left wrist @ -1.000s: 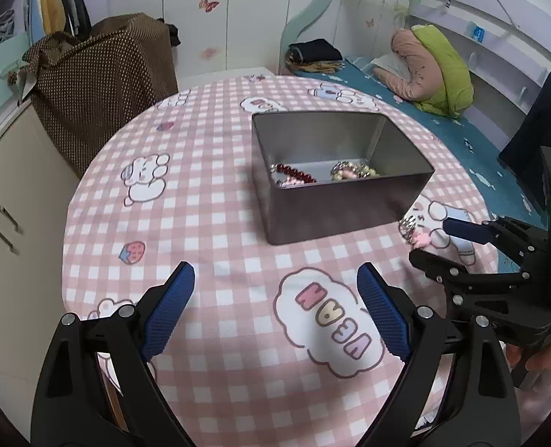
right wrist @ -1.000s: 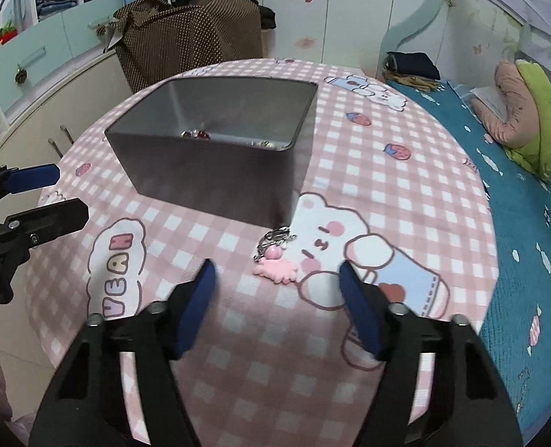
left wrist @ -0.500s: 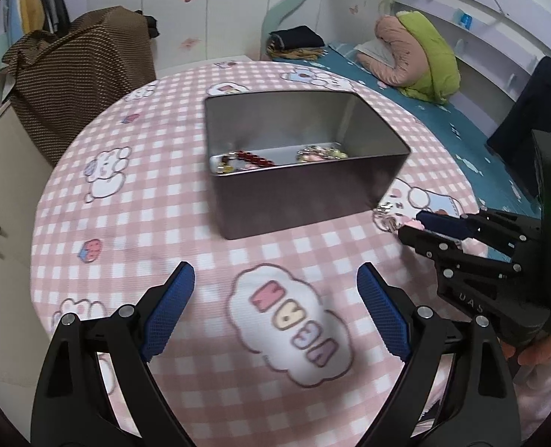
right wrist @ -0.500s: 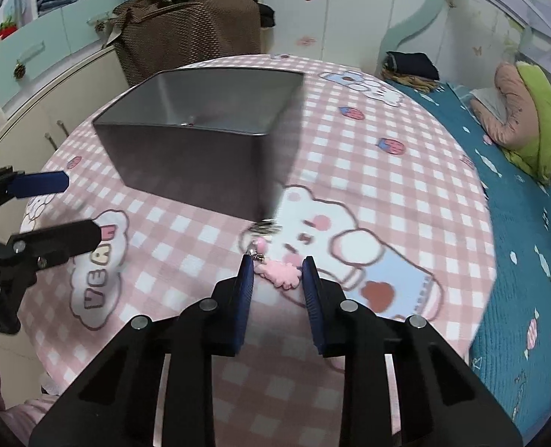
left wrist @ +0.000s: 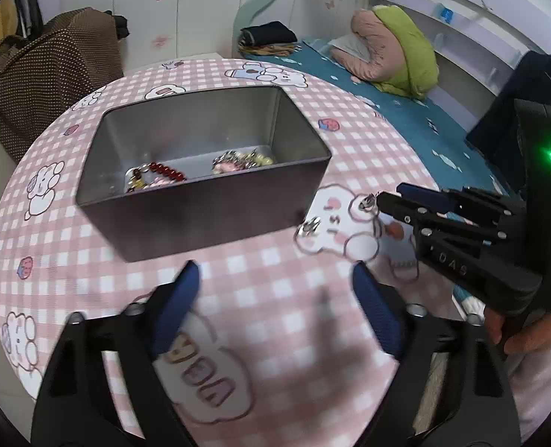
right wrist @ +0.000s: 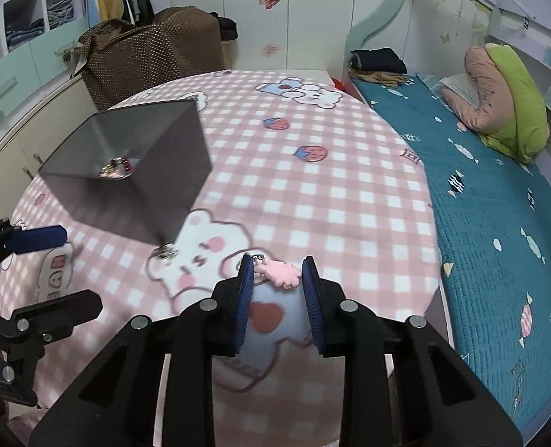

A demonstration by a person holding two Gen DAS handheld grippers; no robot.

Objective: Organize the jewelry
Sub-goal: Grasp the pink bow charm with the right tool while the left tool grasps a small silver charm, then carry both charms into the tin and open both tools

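A grey metal tin [left wrist: 201, 201] stands on the round pink checked table [left wrist: 260, 298] and holds red beads [left wrist: 165, 171] and other jewelry [left wrist: 238, 159]. My right gripper [right wrist: 277, 273] is shut on a pink charm [right wrist: 281, 273] with a chain; a silver ring [right wrist: 165, 251] trails near the tin's corner. In the left wrist view the right gripper [left wrist: 387, 195] sits right of the tin with the metal clasp [left wrist: 365, 203] at its tips. My left gripper [left wrist: 275, 298] is open and empty, in front of the tin [right wrist: 126, 175].
A brown dotted bag [left wrist: 48, 74] stands behind the table at the left. A bed with a teal cover [right wrist: 499, 193] and pink and green pillows [right wrist: 499, 97] runs along the right. White cabinets [right wrist: 22, 119] stand at the left.
My right gripper closed on the pink charm and lifted it off the table. My left gripper swung so the tin now sits further left and closer.
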